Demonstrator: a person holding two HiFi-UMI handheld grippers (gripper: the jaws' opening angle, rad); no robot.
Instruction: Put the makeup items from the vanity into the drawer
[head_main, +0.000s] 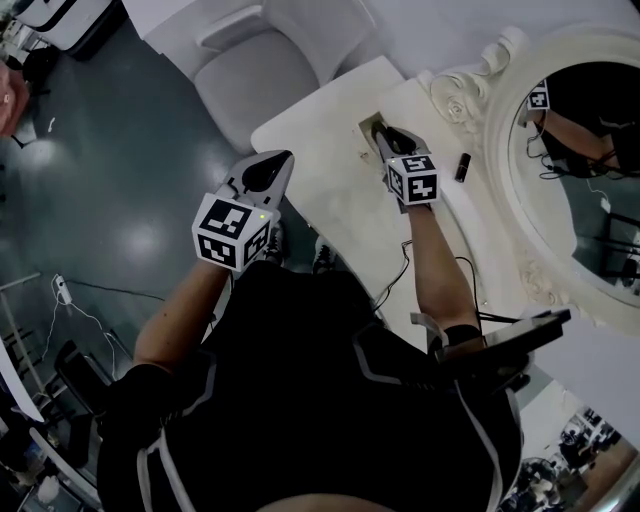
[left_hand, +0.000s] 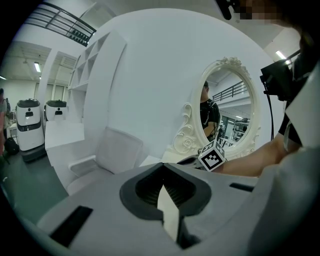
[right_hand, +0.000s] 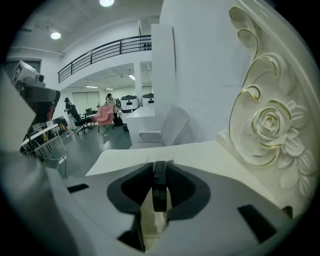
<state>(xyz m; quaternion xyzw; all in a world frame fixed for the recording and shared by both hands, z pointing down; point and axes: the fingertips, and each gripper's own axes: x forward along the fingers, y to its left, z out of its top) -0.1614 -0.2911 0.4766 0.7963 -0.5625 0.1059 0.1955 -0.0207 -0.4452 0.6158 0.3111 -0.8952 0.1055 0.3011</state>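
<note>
Bench (head_main: 330, 175) surface lay open left of the mirror frame (head_main: 497, 130) (ornate, bulky); chair (head_main: 255, 75) stood against the far edge.

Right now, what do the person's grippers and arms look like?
Both the left gripper and the right gripper have pale grey wedge-shaped shells with dark jaw recesses, and each carries a white cube with black square markers. The person wears a black short-sleeved top with pale trim.

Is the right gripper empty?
No, the right gripper pinches a slim black stick between its jaws.
</note>
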